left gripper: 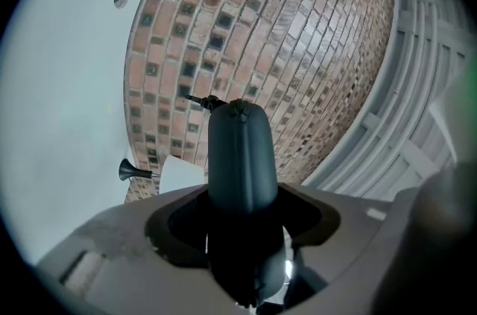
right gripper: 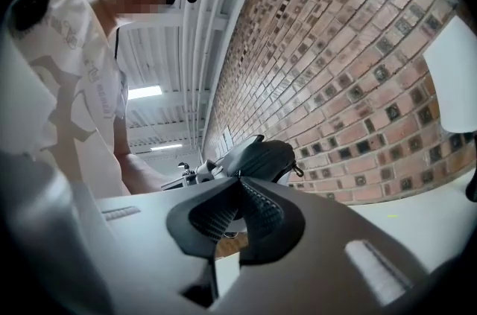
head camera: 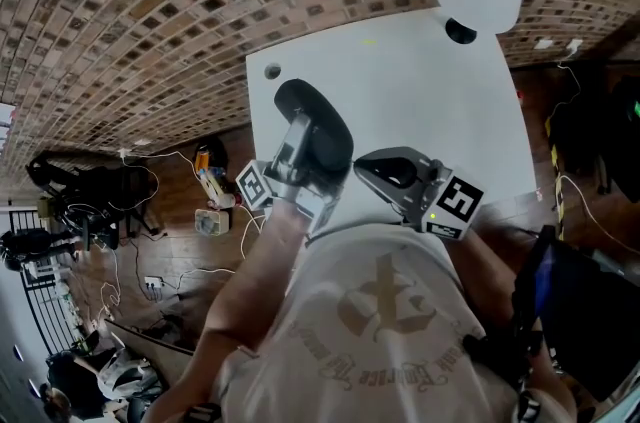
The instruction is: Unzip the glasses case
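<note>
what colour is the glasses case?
The glasses case is plain dark grey, nearly black; clearest in the left gripper view.

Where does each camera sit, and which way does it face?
Head view: on the person's head, looking steeply down at the white table; shirt, left gripper and right gripper show.
Left gripper view: on the left gripper, looking along jaws clamped on the glasses case toward a brick wall.
Right gripper view: on the right gripper, past shut jaws toward the glasses case; shirt shows.
All share the glasses case.

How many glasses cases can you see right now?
1. The case is clamped in the left gripper, held over the table. No other shows.
</note>
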